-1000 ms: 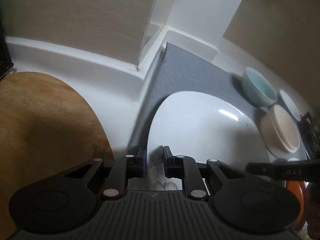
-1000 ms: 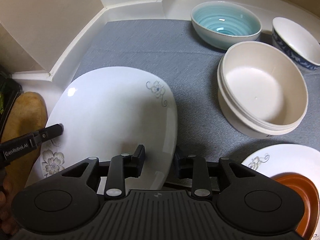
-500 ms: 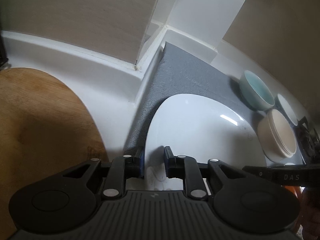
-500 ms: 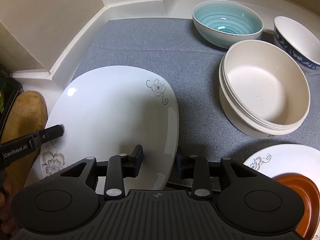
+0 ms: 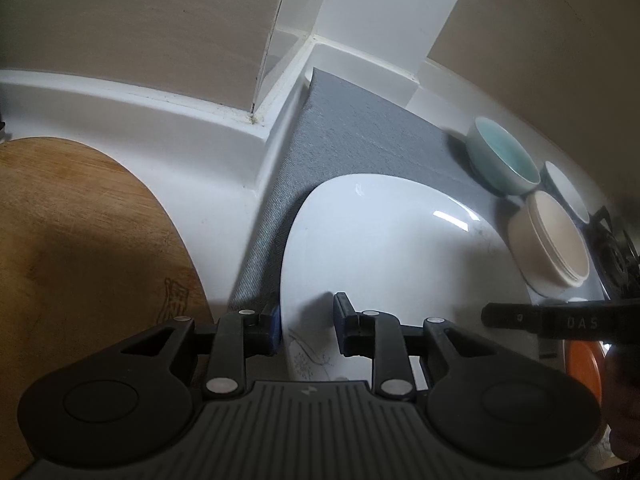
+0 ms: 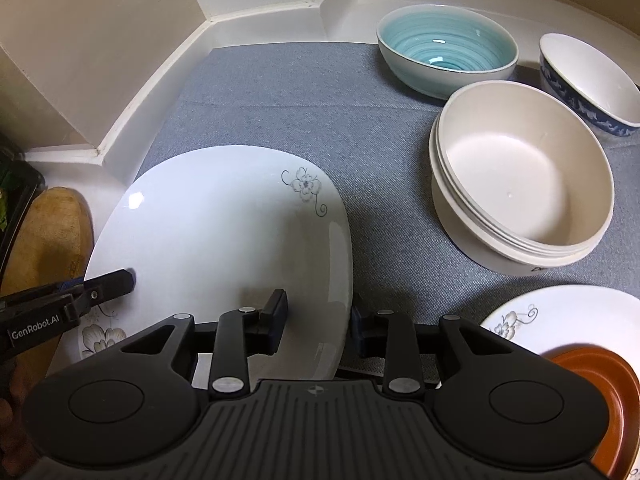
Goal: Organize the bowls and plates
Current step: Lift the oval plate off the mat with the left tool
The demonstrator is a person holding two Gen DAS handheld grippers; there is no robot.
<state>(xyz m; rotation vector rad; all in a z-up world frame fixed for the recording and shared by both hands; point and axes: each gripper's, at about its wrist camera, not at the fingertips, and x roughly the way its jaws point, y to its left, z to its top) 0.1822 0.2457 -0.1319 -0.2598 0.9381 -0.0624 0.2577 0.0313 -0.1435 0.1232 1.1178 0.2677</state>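
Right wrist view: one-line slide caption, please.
Both grippers straddle the white floral plate on the grey mat, bowls behind.

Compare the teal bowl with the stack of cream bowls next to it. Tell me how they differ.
Colour: the teal bowl has a glossy blue-green inside with spiral rings; the cream bowls are plain and matte.
Count: the teal bowl stands alone; the cream bowls are several nested together, their rims layered.
Shape: the teal bowl's wall curves outward; the cream bowls' walls are steeper.
Shared: both stand upright and empty on the grey mat.
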